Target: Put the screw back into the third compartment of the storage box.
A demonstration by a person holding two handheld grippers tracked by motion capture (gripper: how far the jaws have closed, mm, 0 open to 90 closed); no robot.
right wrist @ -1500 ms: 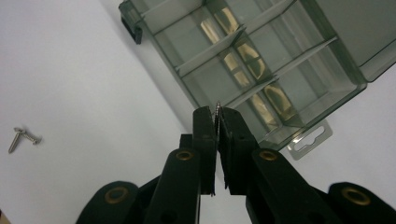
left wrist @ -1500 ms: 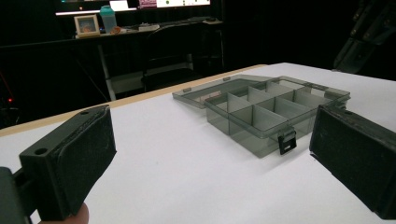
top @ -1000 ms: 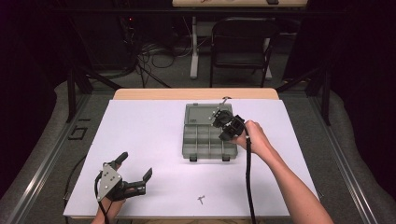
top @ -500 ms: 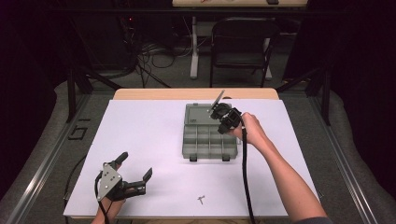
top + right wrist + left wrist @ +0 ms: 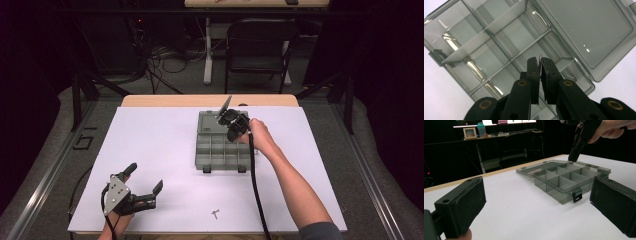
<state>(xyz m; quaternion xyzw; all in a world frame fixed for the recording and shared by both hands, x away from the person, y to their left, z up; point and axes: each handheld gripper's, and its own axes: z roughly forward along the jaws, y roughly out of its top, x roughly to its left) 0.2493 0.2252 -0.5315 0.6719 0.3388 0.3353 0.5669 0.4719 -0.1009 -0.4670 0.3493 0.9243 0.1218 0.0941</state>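
- Nearest, at 7 o'clock on the white table (image 5: 160,140): left gripper (image 5: 146,186), jaws wide apart, nothing between them, resting low over the surface
- At 6 o'clock, just in from the near edge: one small screw (image 5: 215,213), loose on the table, well apart from both grippers
- Toward 1 o'clock of the table's middle: grey compartment box (image 5: 222,152), lid flat open at 12 o'clock
- Above the box's far compartments: right gripper (image 5: 540,65), jaws together, clamped on a thin threaded screw (image 5: 540,60), tip pointing down at a compartment beside the lid hinge
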